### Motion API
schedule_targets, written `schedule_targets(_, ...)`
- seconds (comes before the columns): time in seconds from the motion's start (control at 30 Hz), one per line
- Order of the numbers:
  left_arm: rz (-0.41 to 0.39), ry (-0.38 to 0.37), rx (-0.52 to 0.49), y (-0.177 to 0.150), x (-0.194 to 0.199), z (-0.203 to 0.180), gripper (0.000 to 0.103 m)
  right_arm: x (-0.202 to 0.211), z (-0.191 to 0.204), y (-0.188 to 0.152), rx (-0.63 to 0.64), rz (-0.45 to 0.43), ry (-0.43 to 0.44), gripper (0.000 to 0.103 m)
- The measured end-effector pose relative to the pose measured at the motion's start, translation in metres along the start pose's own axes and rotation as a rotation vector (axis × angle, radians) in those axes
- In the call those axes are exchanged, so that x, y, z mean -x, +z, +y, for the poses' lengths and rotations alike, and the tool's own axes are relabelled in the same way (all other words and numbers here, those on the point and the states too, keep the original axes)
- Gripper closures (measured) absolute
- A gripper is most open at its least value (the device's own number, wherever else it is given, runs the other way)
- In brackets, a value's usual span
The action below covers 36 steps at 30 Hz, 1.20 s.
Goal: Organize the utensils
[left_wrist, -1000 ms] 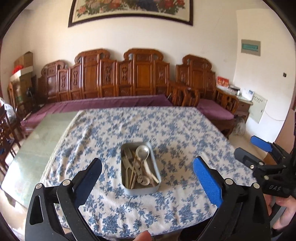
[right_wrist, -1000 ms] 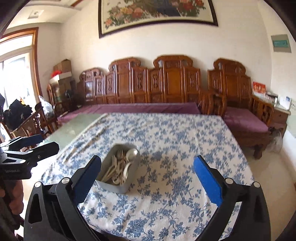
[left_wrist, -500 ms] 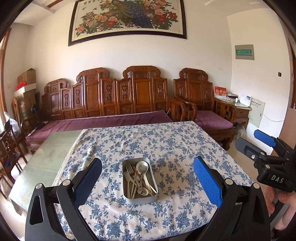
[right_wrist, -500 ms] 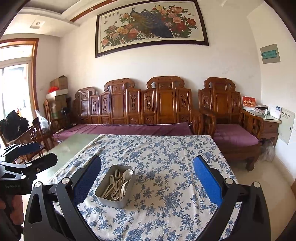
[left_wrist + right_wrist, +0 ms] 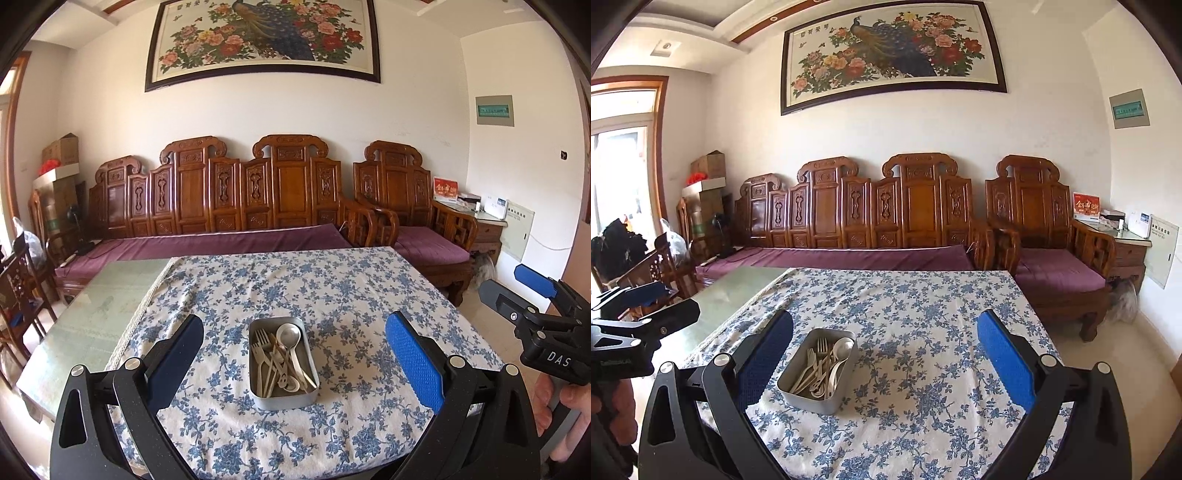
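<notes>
A home sitting room.
Carved wooden sofa, framed peacock painting, and a floral-clothed table show it.

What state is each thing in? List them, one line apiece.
Metal tin: lidless, upright on the cloth, holding utensils.
Forks and spoons: heaped loose in the tin, unsorted.
Left gripper: open, empty, off the table.
Right gripper: open, empty, off the table.
Floral tablecloth: spread flat, leaving the table's left strip bare.

Utensils in tin on tablecloth; sofa behind table.
</notes>
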<state>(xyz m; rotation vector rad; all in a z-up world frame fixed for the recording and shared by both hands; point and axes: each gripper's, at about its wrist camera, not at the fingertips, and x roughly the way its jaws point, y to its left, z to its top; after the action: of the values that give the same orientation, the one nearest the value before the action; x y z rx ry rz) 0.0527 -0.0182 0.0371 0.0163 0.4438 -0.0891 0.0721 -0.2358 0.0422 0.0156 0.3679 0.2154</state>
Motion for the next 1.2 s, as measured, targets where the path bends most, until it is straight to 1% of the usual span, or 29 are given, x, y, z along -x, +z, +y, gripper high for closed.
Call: schedule_targets(1.2, -0.008, 0.007, 0.001, -0.002, 0.0011, 0.0022, 0.008, -0.0016, 0.0006, 0.0011, -0.007, 0.005, 0.002, 0.002)
